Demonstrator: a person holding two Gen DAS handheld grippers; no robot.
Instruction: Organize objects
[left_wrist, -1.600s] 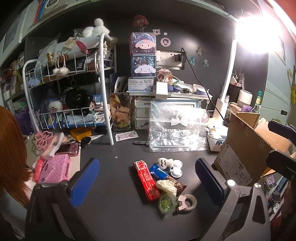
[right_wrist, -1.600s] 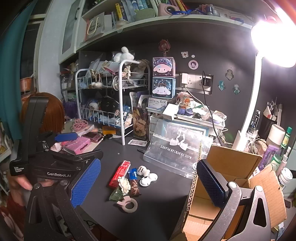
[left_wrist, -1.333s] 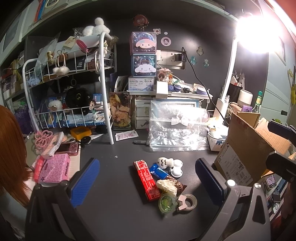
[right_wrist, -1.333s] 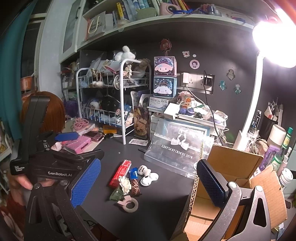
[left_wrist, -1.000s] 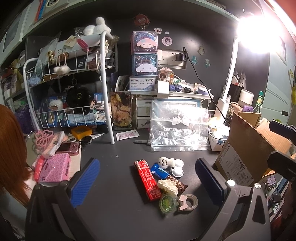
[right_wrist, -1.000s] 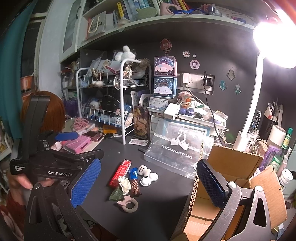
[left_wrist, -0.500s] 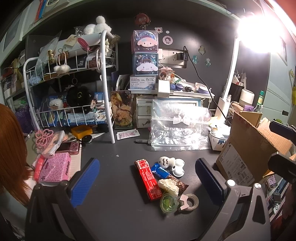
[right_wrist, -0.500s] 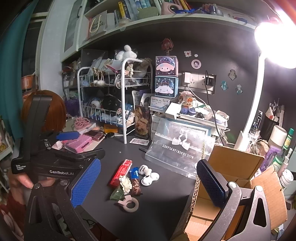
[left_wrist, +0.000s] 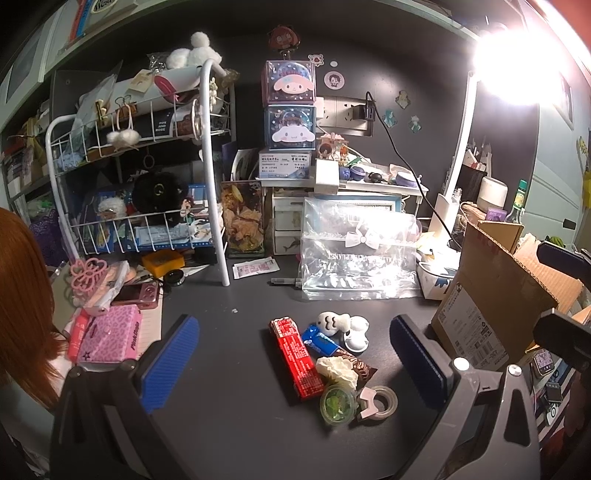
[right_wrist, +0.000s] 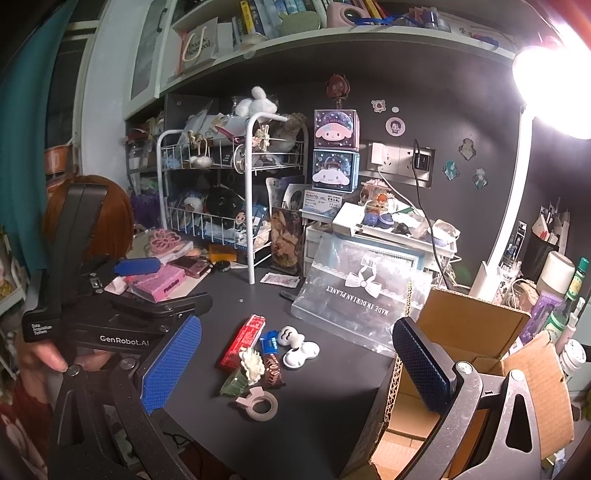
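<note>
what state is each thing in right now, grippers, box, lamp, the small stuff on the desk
left gripper: open, empty
right gripper: open, empty
cardboard box: flaps open
desk lamp: on
red pack: lying flat on the desk
tape roll: lying flat
green jelly cup: sealed, on the desk

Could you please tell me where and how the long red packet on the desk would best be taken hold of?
Probably across its narrow width near the far end, from above. The red packet lies flat on the desk, its left long edge is clear, but the blue wrapper and white flower crowd its right side. The left hand-held gripper is open.
</note>
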